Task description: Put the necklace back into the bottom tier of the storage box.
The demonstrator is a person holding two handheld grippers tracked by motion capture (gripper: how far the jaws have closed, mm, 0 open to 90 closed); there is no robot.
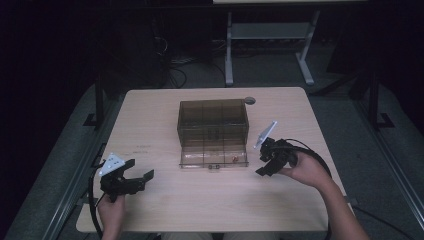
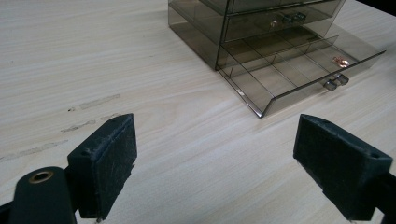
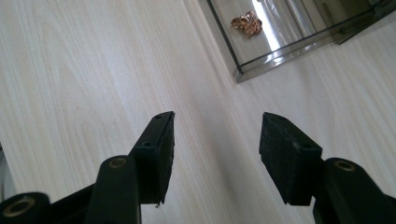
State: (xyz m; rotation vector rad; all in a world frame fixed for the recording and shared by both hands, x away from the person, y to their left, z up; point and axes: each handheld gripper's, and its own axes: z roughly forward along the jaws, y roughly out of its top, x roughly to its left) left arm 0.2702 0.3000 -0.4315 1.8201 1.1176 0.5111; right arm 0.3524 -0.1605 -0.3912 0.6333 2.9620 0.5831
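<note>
The light wooden table [image 1: 165, 210] is standing on a grey floor [image 1: 345, 140], its pale grain running lengthwise under dim light. A round grey cable grommet [image 1: 250, 100] is sitting in the tabletop near the far edge. Faint scuff marks [image 2: 93, 101] are showing on the wood toward the near left. Beyond the table, a white desk frame [image 1: 270, 35] is resting on two splayed feet, and dark cables [image 1: 172, 65] are lying tangled on the floor beside it.
</note>
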